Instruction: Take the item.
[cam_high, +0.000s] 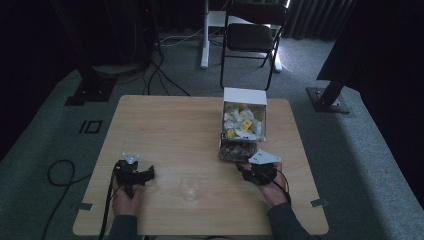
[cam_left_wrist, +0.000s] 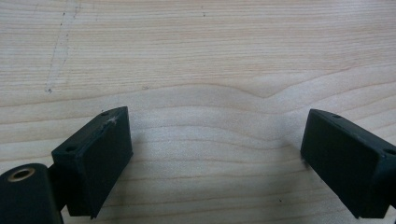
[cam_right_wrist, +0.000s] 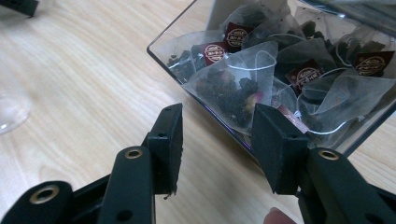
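- High view: a wooden table (cam_high: 200, 130) carries a white box (cam_high: 243, 117) near its far right edge, flap up, holding pale sachets with some yellow labels; the print is too small to read.
- A clear container (cam_high: 235, 150) sits against the box's near side, toward your right hand.
- Right gripper view: the clear container (cam_right_wrist: 196, 70) is packed with mesh pyramid tea bags (cam_right_wrist: 233, 88) of dark leaf, each on a white string with a dark red tag (cam_right_wrist: 214, 52). The tags bear a round gold-and-white emblem; its lettering cannot be read.
- Your right gripper (cam_right_wrist: 217, 140) points at the container's near corner, jaws parted to a medium gap with nothing between them. One tea bag lies just beyond, behind the wall.
- Your left gripper (cam_left_wrist: 215, 154) is near the table's front left, jaws wide apart over bare wood, holding nothing.
- A small clear glass item (cam_high: 188, 188) stands at the front edge between your two hands; its contents cannot be told.
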